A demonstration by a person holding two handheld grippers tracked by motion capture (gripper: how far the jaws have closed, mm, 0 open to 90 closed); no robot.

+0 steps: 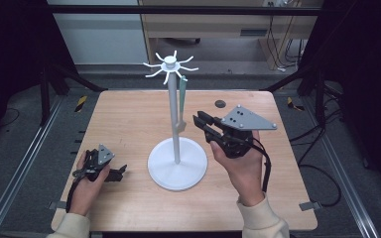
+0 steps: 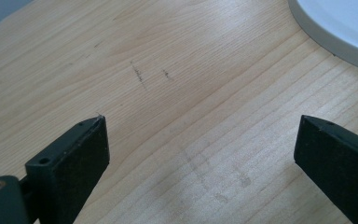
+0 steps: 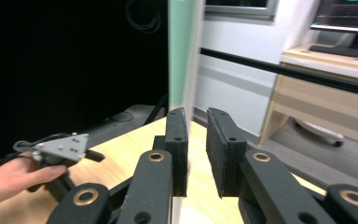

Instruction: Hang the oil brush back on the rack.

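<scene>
Two tools are at work on the pale wooden surface (image 1: 129,119), though just one is busy: the right tool (image 1: 201,120) is raised near the tall white stand with a round base and a crown of curved hooks (image 1: 174,114), aimed at the slim pale-green strip with a beige end (image 1: 181,101) that hangs from one hook beside the pole. In the right gripper view its jaws stand nearly closed with a narrow gap, and the green strip (image 3: 182,51) rises just behind the left jaw — I cannot tell whether it sits between the pads or merely beyond them. My guess is that the step in hand is taking hold of the hanging strip; the next move calls for centring it in the gap, closing, then lifting it clear of the hook. The left tool (image 1: 119,173) rests low on the surface near the stand's base, jaws wide apart and empty. No containers are about.
</scene>
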